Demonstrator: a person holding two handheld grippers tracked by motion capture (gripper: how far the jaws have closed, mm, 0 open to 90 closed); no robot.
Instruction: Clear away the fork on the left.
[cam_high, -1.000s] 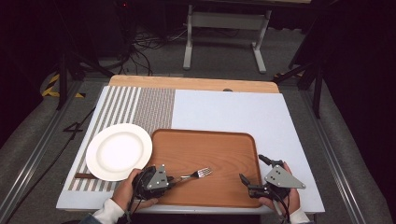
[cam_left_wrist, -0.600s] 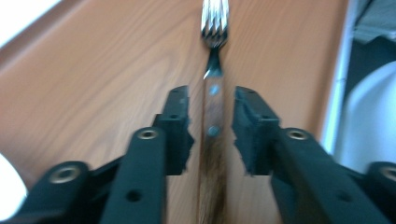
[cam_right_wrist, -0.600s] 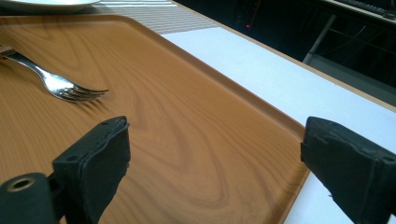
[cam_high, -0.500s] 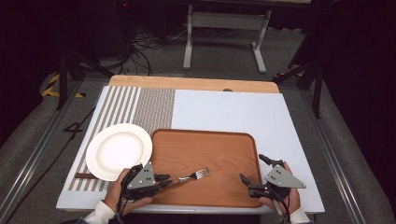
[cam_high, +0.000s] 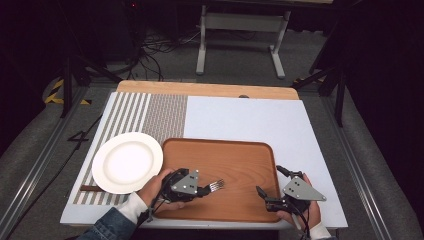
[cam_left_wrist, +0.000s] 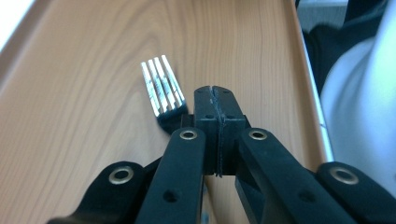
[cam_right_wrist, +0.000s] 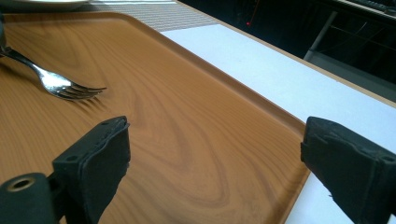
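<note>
The left tool was clamped shut on the fork, its jaws pressed together over the handle close behind the head. In the left gripper view the tines stuck out past the closed jaws toward 11 o'clock. A grip that near the head probably kept the fork from swinging and left the tines free to lead.

The fork lay low over the tray, near its front edge at about 7 o'clock of the tray's middle, tines aimed toward 2 o'clock. In the right gripper view its head seemed to hang just above the wood, with a shadow under it; whether it touched I could not tell.

The right tool stood wide open and held nothing, its jaws straddling the tray's edge at 4 o'clock. It looked parked there, clear of the fork but near enough to steady the tray if wanted.

The plate sat on the counter at 9 o'clock of the tray, just beside its rim, bare; it seemed a likely place for the fork to be set.
</note>
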